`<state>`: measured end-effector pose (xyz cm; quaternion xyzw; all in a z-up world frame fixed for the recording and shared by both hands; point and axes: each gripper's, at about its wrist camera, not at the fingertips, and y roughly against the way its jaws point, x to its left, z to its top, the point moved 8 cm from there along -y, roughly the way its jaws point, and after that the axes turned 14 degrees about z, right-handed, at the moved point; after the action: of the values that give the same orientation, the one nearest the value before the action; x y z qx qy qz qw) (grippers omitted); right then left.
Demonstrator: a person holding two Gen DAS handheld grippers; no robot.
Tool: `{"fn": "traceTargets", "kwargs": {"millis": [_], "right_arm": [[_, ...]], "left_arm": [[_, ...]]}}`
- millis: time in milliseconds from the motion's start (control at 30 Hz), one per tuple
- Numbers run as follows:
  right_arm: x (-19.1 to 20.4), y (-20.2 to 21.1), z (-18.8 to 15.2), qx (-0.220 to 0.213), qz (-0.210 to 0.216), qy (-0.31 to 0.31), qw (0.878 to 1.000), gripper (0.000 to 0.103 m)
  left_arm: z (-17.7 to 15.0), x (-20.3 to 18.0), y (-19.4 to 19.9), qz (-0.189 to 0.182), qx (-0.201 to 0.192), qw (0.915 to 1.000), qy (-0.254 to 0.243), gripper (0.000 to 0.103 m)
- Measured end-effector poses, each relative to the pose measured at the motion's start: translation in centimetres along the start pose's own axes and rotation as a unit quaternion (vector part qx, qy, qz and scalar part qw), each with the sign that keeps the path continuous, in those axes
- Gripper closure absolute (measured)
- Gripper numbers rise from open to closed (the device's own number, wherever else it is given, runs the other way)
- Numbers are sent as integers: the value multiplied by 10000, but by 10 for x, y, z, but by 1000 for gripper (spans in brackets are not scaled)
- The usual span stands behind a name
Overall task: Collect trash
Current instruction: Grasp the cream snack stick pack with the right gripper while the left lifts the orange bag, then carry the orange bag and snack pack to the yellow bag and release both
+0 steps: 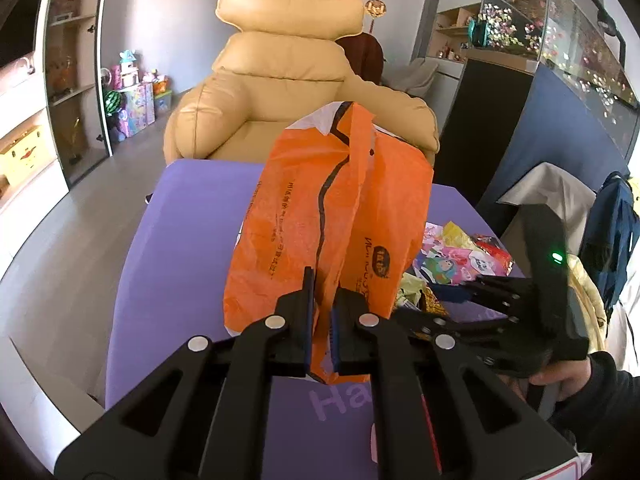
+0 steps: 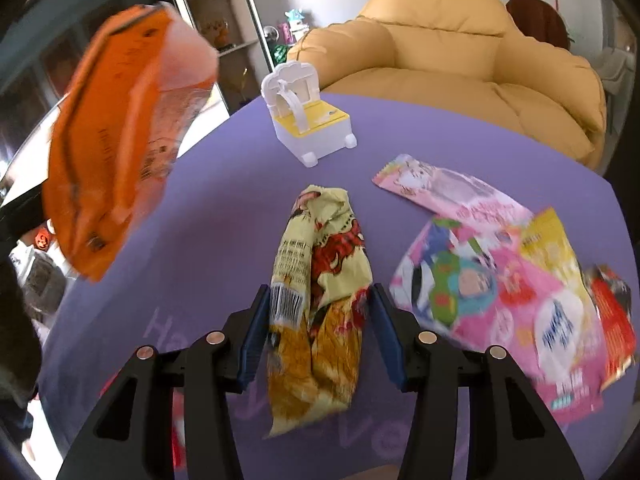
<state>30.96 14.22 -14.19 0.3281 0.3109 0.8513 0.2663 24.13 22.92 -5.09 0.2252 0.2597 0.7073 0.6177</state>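
Left gripper (image 1: 322, 320) jaws clamped on the orange bag (image 1: 332, 216), held up above the purple table (image 2: 224, 184). Right gripper (image 2: 316, 332) jaws apart, straddling one crumpled yellow wrapper (image 2: 320, 292) lying flat. Pickup step: next, probably close and lift toward the bag. About four other wrappers (image 2: 500, 280) just right; one toy chair (image 2: 308, 120) beyond.
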Motion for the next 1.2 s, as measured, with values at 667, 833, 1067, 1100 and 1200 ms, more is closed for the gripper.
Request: {"fn": "traceTargets", "kwargs": {"millis": [667,833,1067,1100,1200], "right_arm": [[-18,126,-64,-555,-406,-255,9973,69],[-29,171,-89,-769,-724,-440,9934,69],[-36,208,-110,-1050,-967,-549,9882,69],[-38,212,-113,-1085,-969,-580,9877,69],[-43,227,-121,-1217,-994,-662,9854,69]], "left_arm": [[-7,-46,29,-606,-44,9982,16,97],[-10,-81,40,-846,-75,9961,-237,97],[-22,-132,49,-1121,18,9920,-578,97],[-24,-138,49,-1144,36,9915,-621,97],[-30,-158,52,-1202,91,9899,-750,97]]}}
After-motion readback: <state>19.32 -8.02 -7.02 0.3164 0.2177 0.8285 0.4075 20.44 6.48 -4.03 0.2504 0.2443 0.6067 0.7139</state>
